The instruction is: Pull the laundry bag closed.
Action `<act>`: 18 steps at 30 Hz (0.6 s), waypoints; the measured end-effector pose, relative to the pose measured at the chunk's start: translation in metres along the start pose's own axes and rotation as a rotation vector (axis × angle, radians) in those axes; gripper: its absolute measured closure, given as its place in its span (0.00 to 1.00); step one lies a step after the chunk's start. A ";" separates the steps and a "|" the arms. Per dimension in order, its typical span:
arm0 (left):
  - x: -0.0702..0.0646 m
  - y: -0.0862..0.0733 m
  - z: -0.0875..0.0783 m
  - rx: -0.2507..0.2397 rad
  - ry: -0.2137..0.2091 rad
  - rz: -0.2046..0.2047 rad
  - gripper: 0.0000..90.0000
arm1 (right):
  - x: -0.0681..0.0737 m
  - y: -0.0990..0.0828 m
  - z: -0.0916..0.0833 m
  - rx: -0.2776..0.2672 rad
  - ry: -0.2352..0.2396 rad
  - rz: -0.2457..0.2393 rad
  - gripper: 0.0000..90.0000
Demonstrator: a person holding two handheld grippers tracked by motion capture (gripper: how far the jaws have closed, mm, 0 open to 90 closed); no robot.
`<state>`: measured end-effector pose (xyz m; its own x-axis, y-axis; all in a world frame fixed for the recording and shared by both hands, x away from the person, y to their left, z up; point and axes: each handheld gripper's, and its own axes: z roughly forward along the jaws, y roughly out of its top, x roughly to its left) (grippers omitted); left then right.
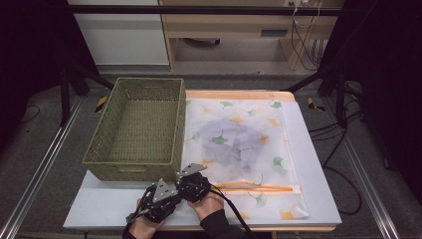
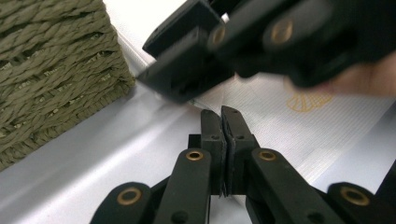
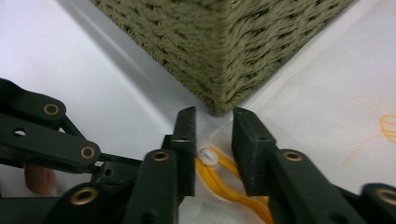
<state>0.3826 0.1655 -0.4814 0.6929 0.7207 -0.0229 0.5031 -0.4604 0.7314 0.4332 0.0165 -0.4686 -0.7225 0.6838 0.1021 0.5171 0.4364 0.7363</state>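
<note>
Right gripper view: right gripper (image 3: 214, 135) has its jaws narrowly apart, straddling the white zipper pull (image 3: 207, 156) and orange zipper (image 3: 233, 189) of the mesh laundry bag (image 1: 244, 144), pads not yet touching; looks set to grab the pull. Left gripper (image 2: 223, 128) has jaws pressed together, seemingly pinching the bag's corner fabric, probably to anchor it. Wicker basket (image 1: 139, 127) corner sits just beyond the right jaw tips. Light grey tabletop (image 1: 109, 204), dark room with a desk (image 1: 234, 25) behind
</note>
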 end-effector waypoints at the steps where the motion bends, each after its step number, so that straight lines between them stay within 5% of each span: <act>1: 0.000 0.000 0.000 0.000 0.001 0.000 0.97 | -0.002 0.000 -0.002 0.003 0.012 0.015 0.83; 10: 0.000 0.000 0.000 0.000 0.000 -0.004 0.97 | -0.009 0.001 -0.017 -0.005 0.073 0.040 0.95; 18: 0.000 0.000 0.000 -0.001 -0.003 -0.010 0.97 | -0.011 -0.004 -0.026 -0.027 0.094 0.037 0.96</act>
<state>0.3831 0.1655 -0.4814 0.6892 0.7239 -0.0322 0.5098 -0.4528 0.7315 0.4274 -0.0083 -0.4553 -0.7436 0.6410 0.1904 0.5324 0.3953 0.7485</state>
